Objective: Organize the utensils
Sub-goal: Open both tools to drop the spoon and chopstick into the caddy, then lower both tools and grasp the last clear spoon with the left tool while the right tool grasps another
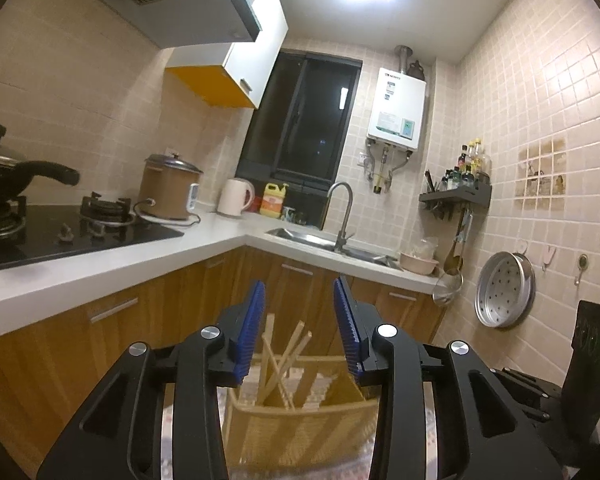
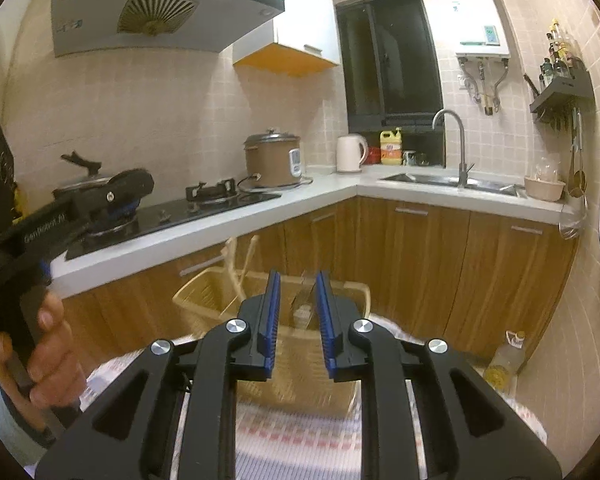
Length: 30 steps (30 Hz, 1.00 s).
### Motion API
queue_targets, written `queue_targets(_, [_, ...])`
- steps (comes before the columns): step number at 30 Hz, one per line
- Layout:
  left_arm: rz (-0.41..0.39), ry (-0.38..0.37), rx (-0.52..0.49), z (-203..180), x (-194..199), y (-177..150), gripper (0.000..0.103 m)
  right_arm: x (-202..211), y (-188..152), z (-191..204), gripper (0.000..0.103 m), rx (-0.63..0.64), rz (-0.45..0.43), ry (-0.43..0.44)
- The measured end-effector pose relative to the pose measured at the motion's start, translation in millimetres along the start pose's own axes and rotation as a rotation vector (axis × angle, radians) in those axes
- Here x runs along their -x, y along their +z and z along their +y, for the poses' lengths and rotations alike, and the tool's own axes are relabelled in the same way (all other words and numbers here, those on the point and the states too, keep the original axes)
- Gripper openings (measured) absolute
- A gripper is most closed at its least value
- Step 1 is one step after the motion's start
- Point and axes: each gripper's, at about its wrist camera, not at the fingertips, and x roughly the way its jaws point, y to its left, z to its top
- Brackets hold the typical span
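Observation:
A beige plastic utensil basket (image 1: 300, 428) stands on a patterned cloth just below and beyond my left gripper (image 1: 300, 284). The left gripper is open, with nothing between its blue pads (image 1: 252, 332). Several wooden chopsticks (image 1: 284, 356) lean upright in the basket's left compartment. In the right wrist view my right gripper (image 2: 298, 276) is open above the same basket (image 2: 204, 292). Beyond the gap a blurred metal utensil (image 2: 305, 300) stands in the middle compartment, with the chopsticks (image 2: 236, 264) to its left. A hand (image 2: 48, 340) holds the left gripper (image 2: 140, 188) at the left edge.
An L-shaped white counter (image 1: 220, 240) over wooden cabinets runs behind the basket. It carries a hob with a wok (image 1: 4, 176), a rice cooker (image 1: 168, 192), a kettle (image 1: 234, 196) and a sink (image 1: 328, 240). An oil bottle (image 2: 504, 360) stands low at the right. A steamer tray (image 1: 504, 288) hangs on the wall.

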Motion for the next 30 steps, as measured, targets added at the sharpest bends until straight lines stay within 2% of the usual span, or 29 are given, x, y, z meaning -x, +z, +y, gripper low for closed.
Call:
queue_targets(5, [0.046, -0.005, -0.006, 2, 23, -3, 0.037, 24, -12, 12, 0.016, -0.009, 0.067, 0.029])
queue_targets(7, [0.101, 0.003, -0.031, 1, 28, -7, 0.040, 28, -18, 16, 0.016, -0.021, 0.123, 0.043])
queue_targets(9, [0.170, -0.001, -0.043, 3, 30, -14, 0.045, 28, -29, 21, 0.016, -0.033, 0.213, 0.071])
queue_targets(11, [0.287, -0.025, -0.037, 9, 25, -26, 0.047, 26, -44, 24, 0.016, -0.055, 0.317, 0.107])
queue_targets(12, [0.330, -0.025, -0.029, 13, 22, -33, 0.047, 22, -56, 27, 0.016, -0.073, 0.399, 0.137])
queue_targets(14, [0.410, -0.010, 0.006, 24, 16, -47, 0.046, 17, -82, 31, 0.016, -0.110, 0.527, 0.161])
queue_targets(17, [0.513, 0.011, 0.081, 44, 9, -74, 0.045, 13, -114, 39, 0.016, -0.146, 0.666, 0.209])
queue_targets(22, [0.687, -0.014, 0.125, 56, -3, -109, 0.045, 7, -139, 59, 0.016, -0.094, 0.766, 0.185])
queue_targets(26, [0.765, -0.026, 0.143, 61, -8, -129, 0.045, 4, -155, 74, 0.016, -0.054, 0.806, 0.167])
queue_targets(30, [0.819, -0.046, 0.122, 56, -14, -142, 0.045, 0, -162, 84, 0.016, -0.016, 0.805, 0.113])
